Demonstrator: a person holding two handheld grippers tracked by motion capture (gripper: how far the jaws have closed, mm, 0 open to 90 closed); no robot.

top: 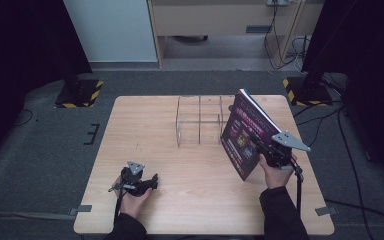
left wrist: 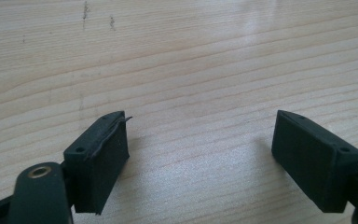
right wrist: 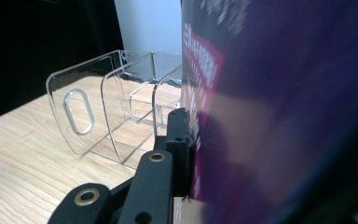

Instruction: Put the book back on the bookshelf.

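A purple-covered magazine (top: 244, 134) stands tilted on edge at the right of the wooden table (top: 190, 205), held above it. My right gripper (top: 261, 146) is shut on its lower right edge. In the right gripper view the cover (right wrist: 279, 107) is close and blurred, and one black finger (right wrist: 179, 135) presses against it. A clear acrylic rack (top: 200, 120) with upright dividers stands just left of the magazine, also seen as the rack (right wrist: 107, 107) beyond the jaw. My left gripper (top: 147, 183) rests low at the table's front left, open, with bare wood between its pads (left wrist: 100, 158).
Black stands on yellow-and-black striped bases sit on the floor off the far left corner (top: 79, 93) and the far right corner (top: 306, 91). Cables (top: 340, 130) trail over the floor at the right. A wooden cabinet (top: 220, 20) is behind the table.
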